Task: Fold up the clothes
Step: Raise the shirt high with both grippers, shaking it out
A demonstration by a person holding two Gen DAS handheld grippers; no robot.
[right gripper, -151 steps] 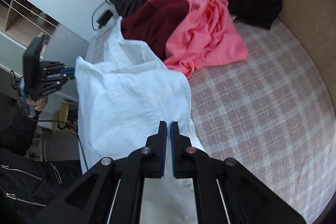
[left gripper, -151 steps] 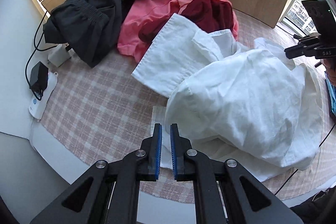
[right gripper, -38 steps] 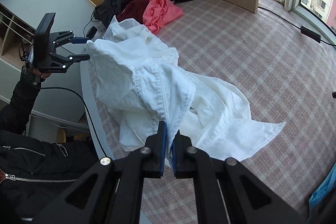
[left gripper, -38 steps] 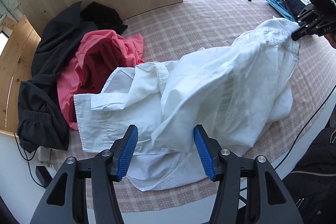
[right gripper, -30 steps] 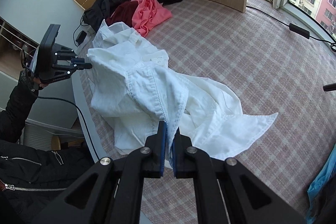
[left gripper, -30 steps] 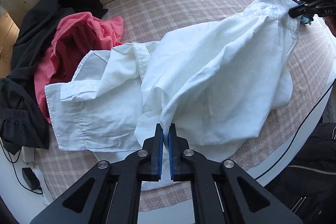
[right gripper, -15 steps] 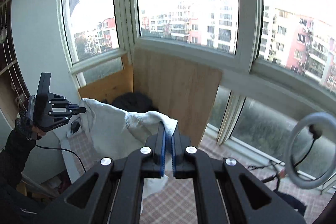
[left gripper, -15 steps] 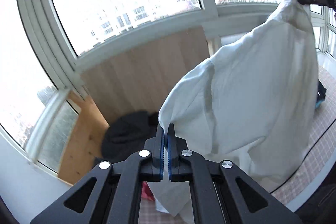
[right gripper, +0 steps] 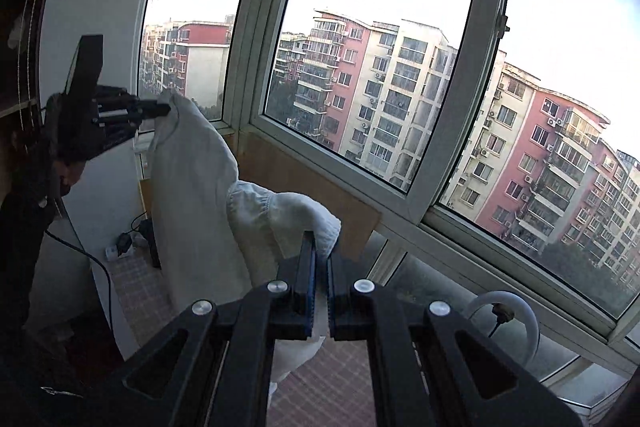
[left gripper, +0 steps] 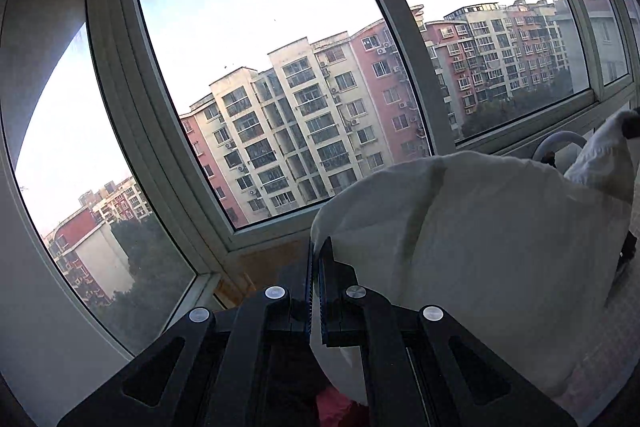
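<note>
Left gripper [left gripper: 318, 259], black with blue ribbed pads: jaws pinched together on an edge of the white cotton shirt [left gripper: 480, 259], a thin sliver of cloth showing between the pads. From the pinch the shirt billows up and off to that gripper's right, hanging in the air in a broad loose drape. At the far right of the left wrist view the cloth rises to a peak where a dark tip bites it.

Right gripper [right gripper: 319, 259], same black build: jaws clamped on a gathered, stitched white edge of the shirt just ahead of its tips. From there the fabric sags and climbs away to its left, up to the left gripper, seen in the right wrist view as a dark tool gripping the cloth's high corner, held by a person in a dark sleeve [right gripper: 24, 219].

Below the left gripper, a scrap of pink cloth [left gripper: 336, 407] and a dark mass beside it; too little visible to say more.

Under the right gripper, pink-and-cream checked surface [right gripper: 328, 383]. Ahead and to its right, a white ring light [right gripper: 524, 319] on a stand. Ahead of both tools, large white-framed windows [left gripper: 416, 87] with red and cream apartment blocks [right gripper: 372, 87] outside. A pale wood panel [right gripper: 304, 187] sits beneath the sill.
</note>
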